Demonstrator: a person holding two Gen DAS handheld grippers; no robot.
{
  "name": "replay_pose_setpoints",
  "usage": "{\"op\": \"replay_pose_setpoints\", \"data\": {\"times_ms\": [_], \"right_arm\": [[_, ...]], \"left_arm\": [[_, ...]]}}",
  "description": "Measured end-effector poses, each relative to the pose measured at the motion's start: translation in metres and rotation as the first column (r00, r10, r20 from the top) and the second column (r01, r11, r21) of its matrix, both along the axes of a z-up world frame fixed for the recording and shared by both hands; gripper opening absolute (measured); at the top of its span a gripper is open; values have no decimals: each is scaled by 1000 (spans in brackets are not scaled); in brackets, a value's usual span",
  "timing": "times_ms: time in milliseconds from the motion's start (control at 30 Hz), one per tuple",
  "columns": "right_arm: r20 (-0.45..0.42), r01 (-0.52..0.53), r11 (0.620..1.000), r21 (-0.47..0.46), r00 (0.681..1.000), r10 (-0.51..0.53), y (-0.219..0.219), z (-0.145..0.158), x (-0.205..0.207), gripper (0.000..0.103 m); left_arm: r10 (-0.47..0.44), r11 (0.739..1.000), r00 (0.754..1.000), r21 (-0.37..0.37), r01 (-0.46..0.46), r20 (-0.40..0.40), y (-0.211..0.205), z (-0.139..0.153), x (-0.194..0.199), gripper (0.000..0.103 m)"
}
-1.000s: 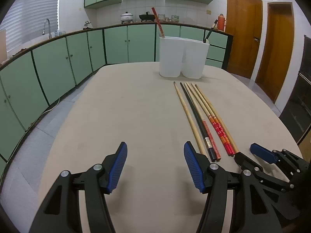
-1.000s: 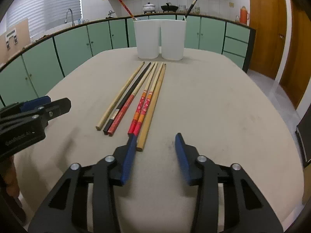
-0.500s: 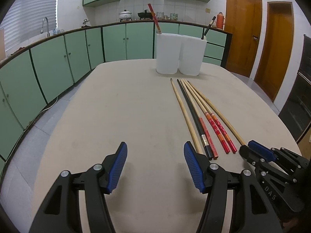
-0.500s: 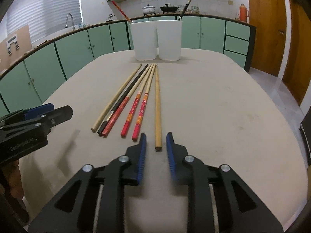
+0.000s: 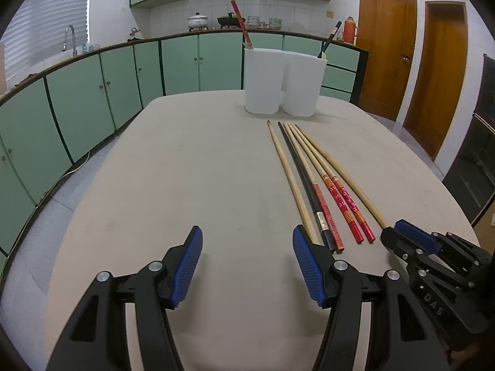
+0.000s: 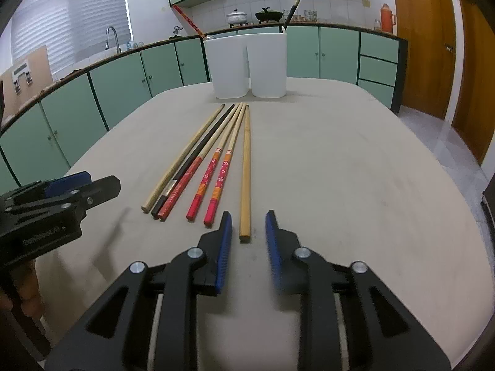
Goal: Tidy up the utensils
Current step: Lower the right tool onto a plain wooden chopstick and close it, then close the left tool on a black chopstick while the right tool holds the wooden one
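While my right gripper (image 6: 246, 241) sits low at the near edge of the tabletop (image 6: 355, 167), its jaws have just been closing; narrow gap left, the near end of the plain wooden chopstick (image 6: 246, 167) lies between the pads, not clamped as far as I can tell; five more chopsticks (image 6: 201, 167) lie just beside it on its left side, fanned lengthwise toward the two white holders (image 6: 247, 65) at the far edge; each holder has one chopstick standing in it; my left gripper (image 5: 247, 266) hangs over bare tabletop near the front edge, jaws wide apart, holding nothing.
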State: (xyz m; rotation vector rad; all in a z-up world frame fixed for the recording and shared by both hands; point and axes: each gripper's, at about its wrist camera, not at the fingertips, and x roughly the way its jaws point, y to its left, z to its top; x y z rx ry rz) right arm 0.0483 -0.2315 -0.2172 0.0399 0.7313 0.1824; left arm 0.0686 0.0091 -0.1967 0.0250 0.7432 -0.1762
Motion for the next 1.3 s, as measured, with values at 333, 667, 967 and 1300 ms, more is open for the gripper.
{"op": "replay_pose_setpoints", "data": {"times_ms": [333,667,967,1300], "right_arm": [[29,107,994,-11,994,-107,-16,8,1,6],[25,136,991,20,990,-136,-32,9,-1,6],[7,132,990,39,991,-133,-36,6,2,6],[0,121,992,46,993,-121,-35,6,4,6]], "left_arm": [[-30,999,1000,-11,30,-2,-19,-4,-4,60],[-33,999,999,-8,32,-32,-30,-13,0,58],[-10,1000,999,-6,10,-43,-30,-14,4,56],[-4,1000,999,5,4,-43,-35,-15,7,24]]}}
